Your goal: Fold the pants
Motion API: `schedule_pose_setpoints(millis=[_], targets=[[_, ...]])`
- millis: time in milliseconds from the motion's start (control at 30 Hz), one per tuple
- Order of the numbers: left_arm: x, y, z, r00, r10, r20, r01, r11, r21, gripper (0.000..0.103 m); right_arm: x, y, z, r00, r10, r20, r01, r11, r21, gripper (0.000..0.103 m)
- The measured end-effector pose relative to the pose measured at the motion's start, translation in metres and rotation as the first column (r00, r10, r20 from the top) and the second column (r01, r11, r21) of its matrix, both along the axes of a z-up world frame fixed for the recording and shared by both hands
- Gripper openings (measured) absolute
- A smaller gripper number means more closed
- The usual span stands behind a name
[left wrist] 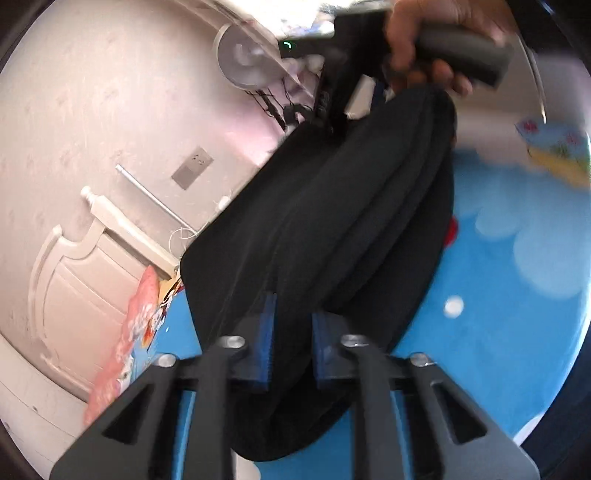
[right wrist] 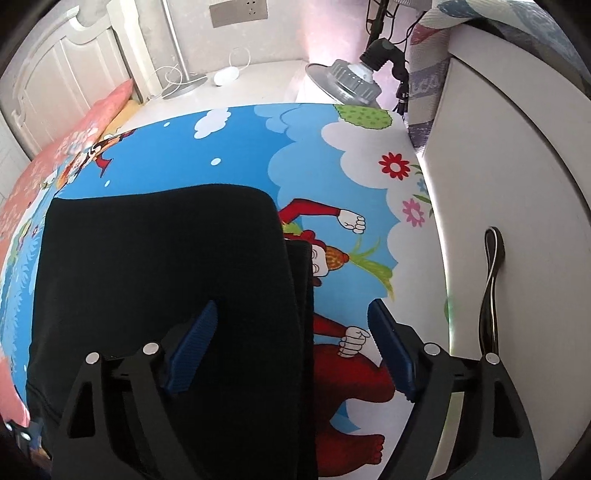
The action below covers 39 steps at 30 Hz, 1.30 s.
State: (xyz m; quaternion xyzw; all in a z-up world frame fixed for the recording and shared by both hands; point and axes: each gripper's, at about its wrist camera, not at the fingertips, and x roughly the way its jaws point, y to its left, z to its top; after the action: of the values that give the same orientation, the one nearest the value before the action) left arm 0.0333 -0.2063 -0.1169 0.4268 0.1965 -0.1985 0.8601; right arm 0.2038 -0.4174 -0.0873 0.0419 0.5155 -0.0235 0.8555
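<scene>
While the left hand-held gripper (left wrist: 291, 332) pinches a fold of the black pants (left wrist: 332, 229) (soft, limp, bunching easily) over the cartoon bed sheet (right wrist: 332, 122), the right hand-held gripper (right wrist: 291, 350) stands spread above their edge, best taken there.

This is a bedroom in a home. A bed (right wrist: 236, 147) fills the middle, spread with a bright blue cartoon sheet of clouds, flowers and figures. At its head stands a white carved headboard (right wrist: 62, 70) with a pink patterned pillow (right wrist: 74, 140) against it. A wall socket (right wrist: 238, 13) sits above what seems to be a white bedside table (right wrist: 258, 79), and a white wardrobe (right wrist: 517, 184) stands alongside the bed.
</scene>
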Motion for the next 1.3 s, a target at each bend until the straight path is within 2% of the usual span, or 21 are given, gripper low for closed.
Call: schedule_pose_setpoints(millis=[100,167,200,267,333,367,433,500,600,700,767,800,833,867,900,967,1033,1100,1200,1300], targets=[[-0.018,-0.002,-0.015,0.995,-0.062,0.076,0.055,0.994,0.097,0.012,0.002,0.003,0.004,1.000,-0.006,-0.014,0.005,0.999,-0.047,0.080],[-0.019,0.003,-0.020,0.994,-0.063,0.086,0.053,0.992,0.118,0.012,-0.001,0.012,0.017,0.999,-0.034,-0.017,0.031,0.992,-0.122,0.080],[-0.019,0.003,-0.025,0.993,-0.069,0.100,0.054,0.988,0.142,0.012,-0.007,0.023,0.035,0.998,-0.058,0.018,0.061,0.977,-0.205,0.077],[-0.019,0.000,-0.032,0.990,-0.076,0.116,0.056,0.985,0.164,0.012,-0.022,0.046,0.067,0.992,-0.023,0.123,0.056,0.961,-0.270,0.076],[-0.015,0.000,-0.028,0.993,-0.067,0.093,0.054,0.989,0.136,0.012,-0.046,0.076,0.098,0.968,0.066,0.242,-0.007,0.971,-0.237,0.084],[-0.013,0.001,-0.027,0.994,-0.067,0.087,0.055,0.990,0.128,0.012,-0.054,0.086,0.101,0.962,0.085,0.261,-0.021,0.971,-0.238,0.085],[-0.011,0.003,-0.026,0.995,-0.066,0.069,0.058,0.992,0.107,0.013,-0.076,0.112,0.098,0.948,0.129,0.291,-0.033,0.949,-0.314,0.085],[-0.011,0.003,-0.021,0.998,-0.057,0.021,0.055,0.997,0.060,0.013,-0.094,0.120,0.085,0.945,0.107,0.310,0.013,0.932,-0.362,0.087],[-0.018,-0.002,-0.015,0.998,-0.044,-0.049,0.044,0.999,-0.007,0.013,-0.110,0.111,0.056,0.954,0.031,0.298,0.066,0.948,-0.311,0.087],[-0.013,-0.002,-0.007,0.992,-0.030,-0.120,0.023,0.998,-0.055,0.014,-0.118,0.100,0.029,0.969,-0.005,0.248,0.089,0.940,-0.330,0.087],[-0.003,-0.002,0.003,0.977,-0.011,-0.212,-0.008,0.996,-0.087,0.016,-0.118,0.100,0.013,0.975,-0.020,0.222,0.091,0.945,-0.314,0.088],[0.000,0.000,0.007,0.967,0.000,-0.253,-0.026,0.995,-0.099,0.017,-0.123,0.096,0.008,0.968,-0.030,0.249,0.106,0.949,-0.298,0.088],[0.002,0.003,0.013,0.951,0.015,-0.309,-0.056,0.991,-0.122,0.020,-0.122,0.097,0.007,0.968,-0.030,0.250,0.106,0.949,-0.297,0.089],[0.010,0.006,0.025,0.922,0.037,-0.385,-0.110,0.980,-0.169,0.021,-0.122,0.098,0.005,0.969,-0.031,0.247,0.106,0.949,-0.298,0.089],[0.013,0.008,0.033,0.908,0.042,-0.417,-0.135,0.971,-0.197,0.023,-0.122,0.098,0.005,0.969,-0.034,0.246,0.108,0.949,-0.295,0.089],[0.017,0.010,0.049,0.891,0.048,-0.452,-0.173,0.955,-0.239,0.025,-0.121,0.097,0.003,0.968,-0.045,0.247,0.118,0.950,-0.290,0.090],[0.024,0.008,0.058,0.859,0.028,-0.512,-0.198,0.939,-0.281,0.025,-0.121,0.096,0.002,0.966,-0.051,0.252,0.123,0.952,-0.281,0.091],[0.028,0.004,0.057,0.864,0.049,-0.502,-0.208,0.942,-0.265,0.025,-0.120,0.094,0.002,0.966,-0.058,0.253,0.128,0.955,-0.269,0.092],[0.036,0.005,0.046,0.826,0.071,-0.559,-0.245,0.939,-0.242,0.025,-0.119,0.092,0.002,0.965,-0.060,0.256,0.130,0.955,-0.268,0.092],[0.033,0.004,0.042,0.819,0.081,-0.567,-0.248,0.943,-0.223,0.025,-0.117,0.093,0.004,0.966,-0.067,0.251,0.135,0.954,-0.266,0.092]])
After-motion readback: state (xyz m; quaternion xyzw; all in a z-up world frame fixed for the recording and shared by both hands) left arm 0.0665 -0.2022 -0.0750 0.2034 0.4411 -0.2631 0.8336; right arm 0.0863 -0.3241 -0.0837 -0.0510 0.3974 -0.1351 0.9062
